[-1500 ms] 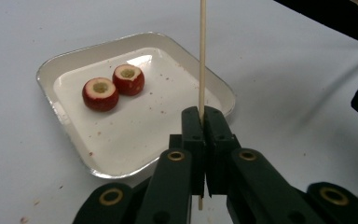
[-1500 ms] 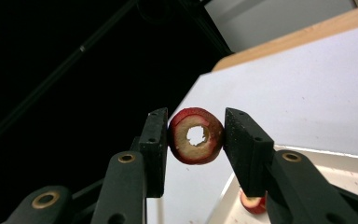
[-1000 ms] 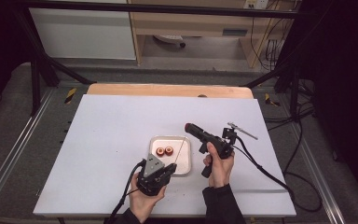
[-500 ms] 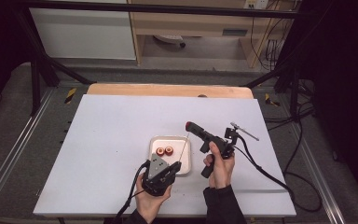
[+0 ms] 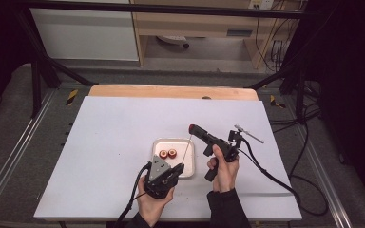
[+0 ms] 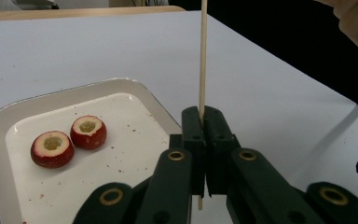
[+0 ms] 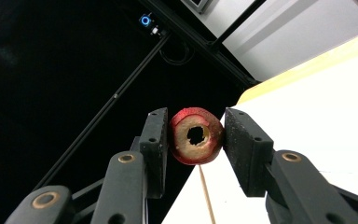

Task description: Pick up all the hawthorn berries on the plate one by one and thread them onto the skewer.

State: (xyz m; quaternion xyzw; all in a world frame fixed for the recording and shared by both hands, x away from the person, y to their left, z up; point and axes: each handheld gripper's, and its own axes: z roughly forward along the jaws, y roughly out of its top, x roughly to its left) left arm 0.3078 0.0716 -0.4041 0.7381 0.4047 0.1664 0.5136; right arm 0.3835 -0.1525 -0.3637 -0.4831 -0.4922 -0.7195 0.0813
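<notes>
- The left gripper (image 6: 200, 140) pinches a skewer (image 6: 203, 56) near its lower end; its jaws are pressed together on the stick, which stands upright beside the tray (image 5: 190, 166).
- The right gripper (image 7: 196, 140) clamps a cored fruit piece (image 7: 196, 135) above the skewer's tip.
- The fruit's hole (image 7: 196, 135) faces down the stick, which runs below it in the right gripper view; threading looks like the next move.
- Two more pieces (image 6: 70, 140) lie in the tray.

Two red fruit pieces (image 6: 70, 141) with pale cut flesh sit on a white tray (image 6: 135, 98) speckled with reddish crumbs. The skewer (image 6: 203, 56) is light tan; the table (image 5: 119, 123) is white.
</notes>
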